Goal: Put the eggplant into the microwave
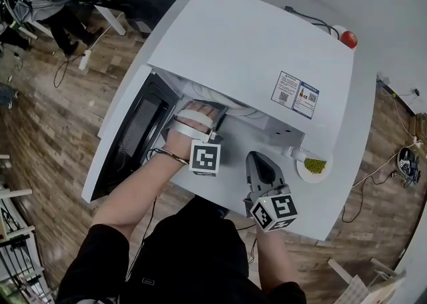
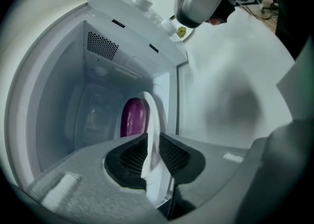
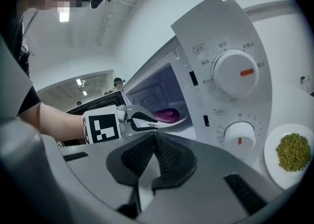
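Inside the microwave (image 1: 247,49), the eggplant (image 2: 133,117) lies on a white plate (image 2: 153,115) on the cavity floor, near the front opening, so the task's thing is in place, though the door (image 1: 127,143) stands open. The left tongs (image 2: 148,139) straddle the plate's near rim and look released, the pads loose about it rather than pinching. The right tongs (image 3: 154,137) are clenched on nothing, held out in front of the control panel (image 3: 216,21). The main risk, as I judge it, lies in drawing the left tongs back: if a pad drags on the rim, the plate may slide toward the lip or tilt, and the smooth, rounded eggplant could roll off. If the plate sits too far forward, the door may knock it when swung to. The right tongs hang near a dish (image 3: 270,161) of green beans on the worktop (image 1: 365,123) beside the oven, and a careless sweep could tip it. As for writing, no brand shows. Small boxed Chinese labels sit above the upper dial (image 3: 235,73) and the lower dial (image 3: 239,137), with more characters ringing the first and numerals the second, all too small to read. A sticker (image 1: 295,94) on the top bears a blue heading and two code squares, illegible.
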Available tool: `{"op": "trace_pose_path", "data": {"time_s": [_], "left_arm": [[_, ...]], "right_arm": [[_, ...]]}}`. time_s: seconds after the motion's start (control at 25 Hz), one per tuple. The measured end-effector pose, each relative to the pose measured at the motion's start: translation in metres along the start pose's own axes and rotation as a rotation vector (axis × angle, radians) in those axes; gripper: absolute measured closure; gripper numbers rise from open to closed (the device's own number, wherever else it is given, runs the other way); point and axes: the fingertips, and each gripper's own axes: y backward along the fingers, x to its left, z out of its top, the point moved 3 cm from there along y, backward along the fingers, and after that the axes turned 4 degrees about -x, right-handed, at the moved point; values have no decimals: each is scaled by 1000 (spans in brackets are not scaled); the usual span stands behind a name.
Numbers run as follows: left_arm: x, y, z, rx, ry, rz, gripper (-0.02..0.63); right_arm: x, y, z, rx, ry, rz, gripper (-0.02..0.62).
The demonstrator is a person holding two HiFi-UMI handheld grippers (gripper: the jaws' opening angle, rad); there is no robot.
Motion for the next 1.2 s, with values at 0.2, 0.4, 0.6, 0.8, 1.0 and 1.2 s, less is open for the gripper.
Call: {"op": "trace_pose_path", "data": {"time_s": [0.2,0.4,0.6,0.8,1.0,1.2], "left_arm": [[-12,8,2,-26,8,-41,541],[-6,7,0,-20,-33,7,566],[-5,3,1,-26,-32,-3,571],[0,-1,1,-28,-42,-19,572],[7,-6,0,-25,-39,-30,574],[9,-13,-1,-7,-35,-47,574]], "right_arm": [[4,0,-1,0,-3,0,581],[3,-2,-4,3,-7,-5,581],[6,-2,-3,4,-10,-9,581],[3,-2,-3,3,-14,-20,581],[2,-2,-3,2,-19,-25,581],[-1,-2,-2,1,-21,-30,581]]}}
